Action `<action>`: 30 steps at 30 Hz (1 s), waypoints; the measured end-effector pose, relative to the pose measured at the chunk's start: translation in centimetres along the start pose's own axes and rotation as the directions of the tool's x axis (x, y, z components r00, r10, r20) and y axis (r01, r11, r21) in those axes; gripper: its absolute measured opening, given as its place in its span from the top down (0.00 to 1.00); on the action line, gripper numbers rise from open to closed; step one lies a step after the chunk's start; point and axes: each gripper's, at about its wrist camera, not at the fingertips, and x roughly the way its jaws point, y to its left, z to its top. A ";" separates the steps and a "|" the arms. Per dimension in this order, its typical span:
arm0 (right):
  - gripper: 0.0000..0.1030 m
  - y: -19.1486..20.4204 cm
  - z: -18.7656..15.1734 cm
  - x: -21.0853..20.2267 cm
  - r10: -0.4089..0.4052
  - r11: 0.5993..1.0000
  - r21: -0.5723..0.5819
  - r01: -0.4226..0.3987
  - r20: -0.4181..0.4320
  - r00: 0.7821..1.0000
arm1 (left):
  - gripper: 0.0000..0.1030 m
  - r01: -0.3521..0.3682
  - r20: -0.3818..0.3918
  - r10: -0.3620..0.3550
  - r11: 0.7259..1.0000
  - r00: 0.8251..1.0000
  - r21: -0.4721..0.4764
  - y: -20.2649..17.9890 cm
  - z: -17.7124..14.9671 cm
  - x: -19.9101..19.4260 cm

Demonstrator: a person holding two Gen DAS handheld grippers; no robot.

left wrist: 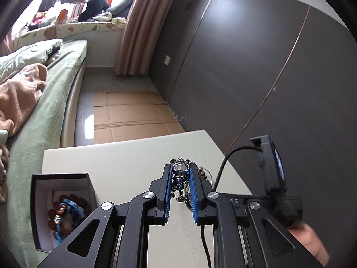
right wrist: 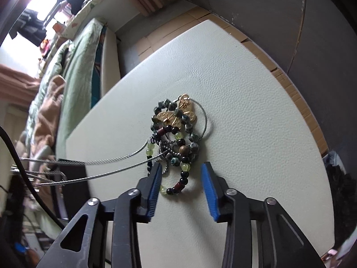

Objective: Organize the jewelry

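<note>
My left gripper (left wrist: 180,167) is shut on a small blue-and-silver figure pendant (left wrist: 178,179) and holds it above the pale table (left wrist: 125,163). Its silver cord (right wrist: 107,158) stretches taut from the left into a tangled pile of jewelry. The pile has a gold butterfly charm (right wrist: 177,115) and dark and green bead bracelets (right wrist: 178,154). My right gripper (right wrist: 181,167) is open, its fingers on either side of the near end of the bead pile, low over the table. The right gripper also shows at the right of the left wrist view (left wrist: 274,167).
An open dark jewelry box (left wrist: 62,210) with several beaded pieces inside stands at the table's left front corner. A bed with green bedding (left wrist: 44,102) lies left of the table. Cardboard (left wrist: 131,116) covers the floor beyond, beside a dark wall.
</note>
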 end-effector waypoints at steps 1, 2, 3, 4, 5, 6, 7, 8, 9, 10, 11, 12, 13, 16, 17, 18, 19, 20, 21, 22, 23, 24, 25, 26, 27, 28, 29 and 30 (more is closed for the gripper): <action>0.73 0.3 0.0 0.0 -0.016 1.000 -0.014 0.016 0.006 1.000 | 0.85 0.002 0.008 -0.002 1.000 1.000 -0.007 0.2 0.1 -0.3; 0.79 0.5 0.0 0.2 -0.026 0.999 -0.031 0.026 0.000 1.000 | 0.85 0.004 0.015 -0.004 1.000 1.000 -0.012 0.3 0.2 -0.6; 0.90 0.7 -0.1 0.4 -0.034 0.999 -0.042 0.033 -0.009 0.999 | 0.85 0.005 0.023 -0.004 1.000 1.000 -0.017 0.5 0.3 -1.0; 0.90 0.7 -0.2 0.5 -0.041 0.998 -0.048 0.041 -0.008 0.999 | 0.85 0.005 0.033 -0.004 1.000 0.999 -0.021 0.5 0.5 -1.4; 0.90 0.7 -0.2 0.4 -0.038 0.998 -0.048 0.038 -0.004 0.999 | 0.85 0.004 0.044 -0.003 1.000 0.999 -0.024 0.6 0.7 -1.8; 0.90 0.6 -0.3 0.1 -0.024 0.999 -0.045 0.024 0.000 1.000 | 0.85 0.003 0.059 -0.002 1.000 0.998 -0.024 0.6 1.0 -2.4; 0.90 0.6 -0.3 -0.3 -0.007 0.999 -0.043 0.007 0.008 1.000 | 0.85 0.002 0.076 0.000 1.000 0.997 -0.028 0.7 1.4 -3.0; 0.90 0.6 -0.3 -0.9 0.016 0.999 -0.044 -0.015 0.024 1.000 | 0.85 0.002 0.088 0.001 0.999 0.996 -0.033 0.8 1.6 -3.4; 0.90 0.7 -0.4 -1.5 0.029 0.999 -0.047 -0.027 0.037 0.999 | 0.85 0.006 0.107 -0.002 0.999 0.994 -0.042 0.9 1.9 -4.0; 0.90 0.7 -0.5 -2.1 0.043 0.998 -0.050 -0.041 0.055 0.998 | 0.85 0.009 0.125 -0.003 0.999 0.992 -0.051 1.0 2.2 -4.7; 0.90 0.7 -0.6 -2.5 0.055 0.997 -0.050 -0.052 0.065 0.996 | 0.85 0.012 0.141 -0.003 0.998 0.990 -0.060 1.2 2.5 -5.3; 0.90 0.7 -0.7 -2.9 0.071 0.996 -0.051 -0.067 0.075 0.995 | 0.85 0.013 0.163 -0.001 0.997 0.987 -0.072 1.3 2.8 -6.1; 0.90 0.7 -0.8 -3.2 0.082 0.996 -0.053 -0.078 0.083 0.993 | 0.85 0.010 0.178 0.005 0.997 0.984 -0.080 1.5 3.0 -6.6; 0.90 0.8 -1.1 -3.8 0.087 0.995 -0.060 -0.081 0.097 0.991 | 0.85 -0.008 0.222 0.029 0.995 0.975 -0.098 1.8 3.6 -8.4; 0.90 0.8 -1.2 -3.8 0.091 0.995 -0.056 -0.085 0.099 0.991 | 0.85 -0.011 0.233 0.034 0.995 0.972 -0.103 1.8 3.7 -8.8; 0.90 0.9 -1.3 -3.8 0.096 0.994 -0.053 -0.091 0.098 0.991 | 0.85 -0.012 0.243 0.038 0.994 0.969 -0.104 1.9 3.8 -9.4; 0.90 0.9 -1.4 -3.9 0.110 0.993 -0.051 -0.105 0.099 0.989 | 0.85 -0.014 0.254 0.040 0.995 0.966 -0.104 1.9 3.9 -10.0; 0.90 1.3 -1.5 -4.0 0.125 0.991 -0.052 -0.120 0.101 0.987 | 0.85 -0.017 0.264 0.043 0.995 0.964 -0.103 2.0 4.0 -10.4; 0.90 1.6 -1.6 -4.1 0.145 0.988 -0.057 -0.140 0.105 0.984 | 0.85 -0.021 0.277 0.048 0.995 0.960 -0.100 2.1 4.2 -11.0; 0.90 2.0 -1.6 -4.3 0.158 0.986 -0.064 -0.152 0.110 0.981 | 0.85 -0.023 0.286 0.050 0.995 0.957 -0.099 2.1 4.3 -11.5; 0.90 2.4 -1.7 -4.7 0.173 0.983 -0.077 -0.165 0.119 0.978 | 0.85 -0.021 0.295 0.050 0.995 0.954 -0.099 2.1 4.3 -12.0; 0.90 2.8 -1.9 -5.0 0.184 0.981 -0.089 -0.174 0.129 0.974 | 0.85 -0.018 0.307 0.048 0.995 0.951 -0.101 2.2 4.3 -12.5; 0.90 3.3 -2.0 -5.3 0.195 0.978 -0.101 -0.182 0.138 0.971 | 0.85 -0.015 0.317 0.047 0.995 0.947 -0.102 2.2 4.4 -13.0; 0.90 3.7 -2.1 -5.7 0.210 0.974 -0.115 -0.194 0.147 0.967 | 0.85 -0.014 0.326 0.048 0.994 0.944 -0.105 2.3 4.5 -13.3; 0.90 4.1 -2.3 -6.1 0.225 0.970 -0.127 -0.206 0.157 0.962 | 0.85 -0.014 0.334 0.049 0.994 0.941 -0.107 2.2 4.6 -13.7; 0.90 4.5 -2.5 -6.4 0.241 0.966 -0.136 -0.220 0.164 0.956 | 0.85 -0.012 0.339 0.048 0.994 0.940 -0.108 2.3 4.7 -14.1; 0.90 4.9 -2.6 -6.6 0.256 0.962 -0.144 -0.233 0.169 0.952 | 0.85 -0.008 0.347 0.046 0.994 0.937 -0.110 2.4 4.8 -14.4; 0.90 5.3 -2.8 -6.9 0.277 0.956 -0.154 -0.251 0.176 0.945 | 0.85 -0.004 0.357 0.044 0.994 0.933 -0.110 2.4 4.9 -14.8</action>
